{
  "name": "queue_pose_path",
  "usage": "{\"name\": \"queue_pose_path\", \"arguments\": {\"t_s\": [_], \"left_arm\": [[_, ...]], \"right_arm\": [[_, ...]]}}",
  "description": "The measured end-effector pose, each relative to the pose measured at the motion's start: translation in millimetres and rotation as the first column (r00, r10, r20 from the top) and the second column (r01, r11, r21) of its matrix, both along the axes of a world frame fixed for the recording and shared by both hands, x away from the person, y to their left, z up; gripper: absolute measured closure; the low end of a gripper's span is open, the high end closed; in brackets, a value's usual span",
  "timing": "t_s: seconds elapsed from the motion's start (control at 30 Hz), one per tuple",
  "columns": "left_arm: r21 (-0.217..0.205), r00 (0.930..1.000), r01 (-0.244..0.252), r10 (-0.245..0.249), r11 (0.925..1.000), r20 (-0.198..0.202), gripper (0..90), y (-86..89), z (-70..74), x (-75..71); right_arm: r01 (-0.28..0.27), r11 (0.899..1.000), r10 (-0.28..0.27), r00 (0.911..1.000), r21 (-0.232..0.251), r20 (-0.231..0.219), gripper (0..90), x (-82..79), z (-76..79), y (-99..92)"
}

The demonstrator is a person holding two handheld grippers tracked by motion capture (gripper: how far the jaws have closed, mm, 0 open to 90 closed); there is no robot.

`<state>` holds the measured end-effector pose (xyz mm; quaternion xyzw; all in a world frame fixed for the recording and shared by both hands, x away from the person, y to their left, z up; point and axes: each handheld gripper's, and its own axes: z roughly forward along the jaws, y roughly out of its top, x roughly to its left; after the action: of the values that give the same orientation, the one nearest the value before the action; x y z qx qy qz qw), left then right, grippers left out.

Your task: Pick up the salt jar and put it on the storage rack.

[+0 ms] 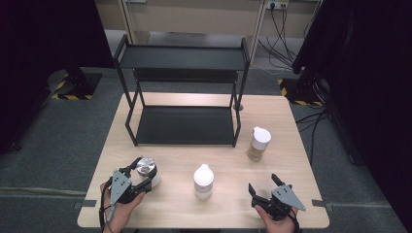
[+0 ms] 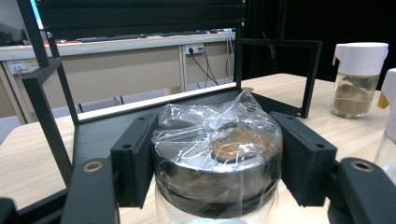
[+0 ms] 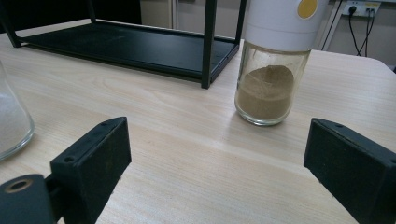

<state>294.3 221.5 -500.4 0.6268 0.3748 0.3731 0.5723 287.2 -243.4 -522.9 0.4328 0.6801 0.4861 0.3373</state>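
left claw clamped on the wrapped jar, rack ahead

nearest the person, the left claw (image 1: pixel 142 175) is clenched on the jar (image 2: pixel 217 161) at the front left of the table (image 1: pixel 272 121). in the left gripper view both black pads press the dark, plastic-wrapped lid from either side, with the clear glass body hanging below the grip. the jar looks upright, and its base appears to sit on the table, though the contact itself is hidden.

the right claw (image 1: pixel 265 187) rests at the front right, released, jaws wide and with nothing between them.

the step in hand seems to be lifting this jar toward the rack. to do it well, i would keep the grip firm, since the wrap is slick and crinkled and the pads hold the lid rather than the glass. lift straight up, keep the jar level, and move slowly.

a little farther on, the white-capped salt shaker (image 1: pixel 203 180) stands at mid table, near the jar's right, so steer clear of it. beyond, the brown spice shaker (image 1: pixel 258 143) stands by the rack's right leg.

farthest is the black two-tier rack (image 1: pixel 184 125), its lower shelf bare and the likely landing spot; mind the front rail.
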Motion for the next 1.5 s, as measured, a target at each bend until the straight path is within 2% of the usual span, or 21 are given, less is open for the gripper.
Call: {"name": "queue_pose_path", "arguments": {"t_s": [0.6,0.97,1.5], "left_arm": [[0.005,0.9993,-0.03,0.03,0.9995,0.022,35.2,-3.9,21.0,14.9],[0.004,0.9985,-0.045,0.045,0.999,0.03,35.2,-6.1,29.0,25.8],[-0.003,0.9966,-0.073,0.074,0.9973,0.036,35.2,-3.9,39.9,48.8]], "right_arm": [[0.006,1.0,-0.006,1.0,0.019,0.006,7.5,-0.5,-0.1,-2.0],[0.004,1.0,-0.004,1.0,0.011,0.006,7.5,-0.6,-0.1,-1.2],[0.005,1.0,-0.005,1.0,0.017,0.006,7.5,-0.5,-0.1,-1.8]]}}
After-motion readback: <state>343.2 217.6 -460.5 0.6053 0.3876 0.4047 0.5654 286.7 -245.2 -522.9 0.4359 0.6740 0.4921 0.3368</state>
